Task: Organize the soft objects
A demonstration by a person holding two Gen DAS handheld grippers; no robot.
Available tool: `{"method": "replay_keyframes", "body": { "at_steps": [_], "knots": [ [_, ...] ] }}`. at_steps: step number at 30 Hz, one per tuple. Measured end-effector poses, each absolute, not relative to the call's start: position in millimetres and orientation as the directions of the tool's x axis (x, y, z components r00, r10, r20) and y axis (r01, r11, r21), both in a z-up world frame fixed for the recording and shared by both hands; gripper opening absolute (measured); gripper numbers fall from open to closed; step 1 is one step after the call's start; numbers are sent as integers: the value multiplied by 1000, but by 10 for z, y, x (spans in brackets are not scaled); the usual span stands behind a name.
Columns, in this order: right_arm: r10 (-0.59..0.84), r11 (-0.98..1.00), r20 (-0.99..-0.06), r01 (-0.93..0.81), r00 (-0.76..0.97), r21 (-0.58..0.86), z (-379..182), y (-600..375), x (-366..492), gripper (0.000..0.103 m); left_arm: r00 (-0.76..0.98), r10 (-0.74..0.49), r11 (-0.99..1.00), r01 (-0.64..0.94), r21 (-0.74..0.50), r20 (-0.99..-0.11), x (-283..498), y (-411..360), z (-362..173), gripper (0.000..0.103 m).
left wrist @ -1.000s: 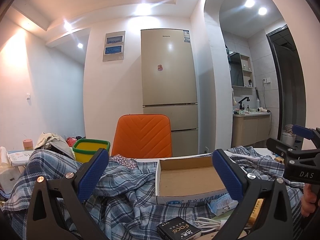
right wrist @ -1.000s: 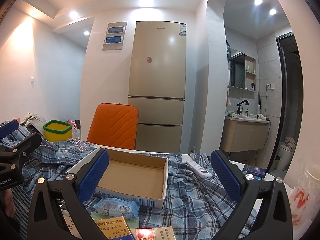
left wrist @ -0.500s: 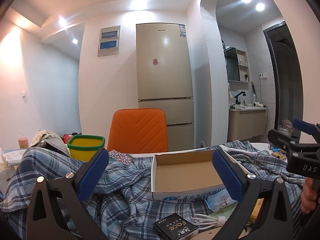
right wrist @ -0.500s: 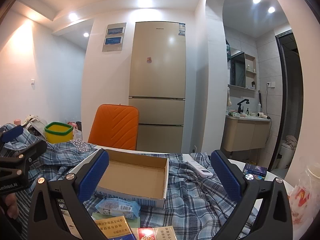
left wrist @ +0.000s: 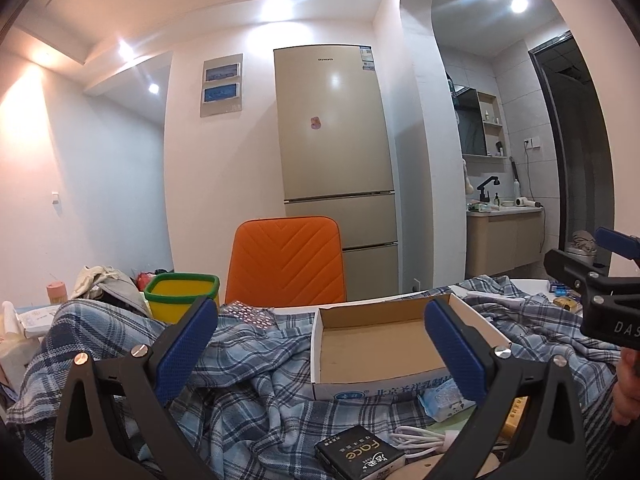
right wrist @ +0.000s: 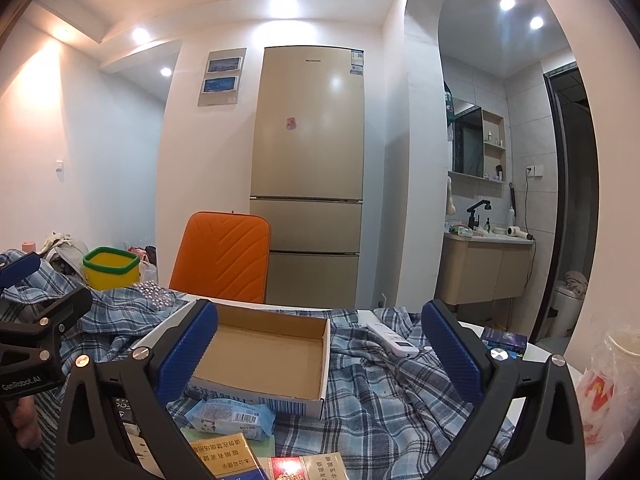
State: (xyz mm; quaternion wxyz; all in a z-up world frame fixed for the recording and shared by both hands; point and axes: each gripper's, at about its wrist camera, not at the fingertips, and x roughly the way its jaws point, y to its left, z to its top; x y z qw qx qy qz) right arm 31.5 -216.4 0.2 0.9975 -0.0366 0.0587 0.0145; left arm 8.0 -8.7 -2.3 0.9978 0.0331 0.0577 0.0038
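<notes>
A blue plaid cloth (left wrist: 248, 392) lies rumpled over the table; it also shows in the right wrist view (right wrist: 384, 392). An open, empty cardboard box (left wrist: 380, 348) sits on it, seen too in the right wrist view (right wrist: 268, 360). A blue tissue pack (right wrist: 230, 416) lies in front of the box; it shows in the left wrist view (left wrist: 444, 398). My left gripper (left wrist: 320, 348) is open and empty, held above the cloth left of the box. My right gripper (right wrist: 318, 354) is open and empty, above the box's right side.
A black Face box (left wrist: 360, 456) and white cable (left wrist: 420, 436) lie near the front. Cigarette cartons (right wrist: 228, 460) sit at the front edge. A white remote (right wrist: 392, 338) lies on the cloth. A yellow bin (left wrist: 182, 294), an orange chair (left wrist: 286, 260) and a fridge (left wrist: 336, 168) stand behind.
Both grippers have risen and tilted slightly, so the table sits a little lower in view. Both stay open; nothing was picked up.
</notes>
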Motion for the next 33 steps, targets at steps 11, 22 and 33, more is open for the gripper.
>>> {"method": "replay_keyframes", "body": {
  "at_steps": [11,22,33],
  "knots": [
    [19,995,-116,-30,993,-91,-3,-2143,294,103,992,-33,999,38,38,-120,17,-52,24,103],
    [39,997,-107,-46,993,-59,141,-2181,160,103,975,-86,996,84,-18,-205,-61,-36,166,103],
    [207,978,-441,-174,874,113,37,-2309,539,102,898,-59,997,75,20,-436,167,-123,38,103]
  ]
}}
